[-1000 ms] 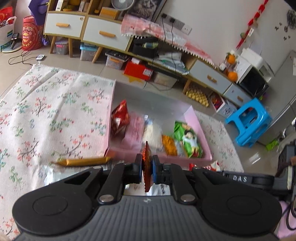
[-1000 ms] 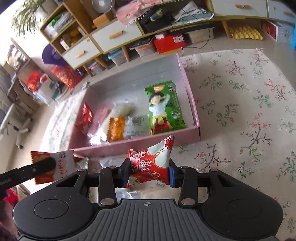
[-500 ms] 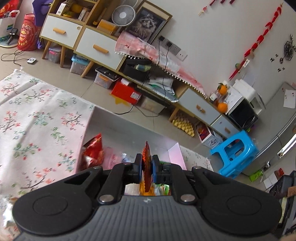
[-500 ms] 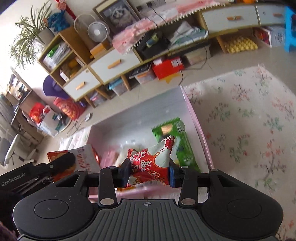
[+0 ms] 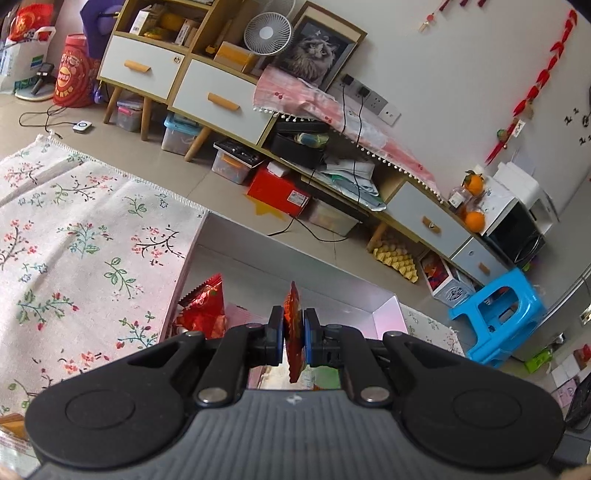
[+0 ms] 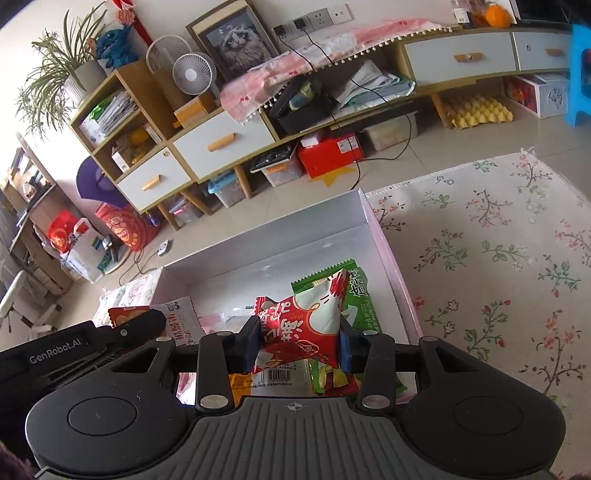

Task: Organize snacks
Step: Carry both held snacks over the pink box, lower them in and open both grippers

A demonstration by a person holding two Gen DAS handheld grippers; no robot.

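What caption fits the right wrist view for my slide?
Right gripper holds a red-and-white snack packet over the pink box, beside a green snack bag.

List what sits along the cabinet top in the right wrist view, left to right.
Potted plant → blue plush toy → white fan → framed cat picture → pink cloth → oranges.

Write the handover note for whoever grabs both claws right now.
Left claw: shut on a flat orange packet, edge-on, over the pink box.
Right claw: shut on a puffy red-and-white packet, also over the box.
Done: green packet and crinkly red packet already lie in the box.
Left: drop both held packets in.
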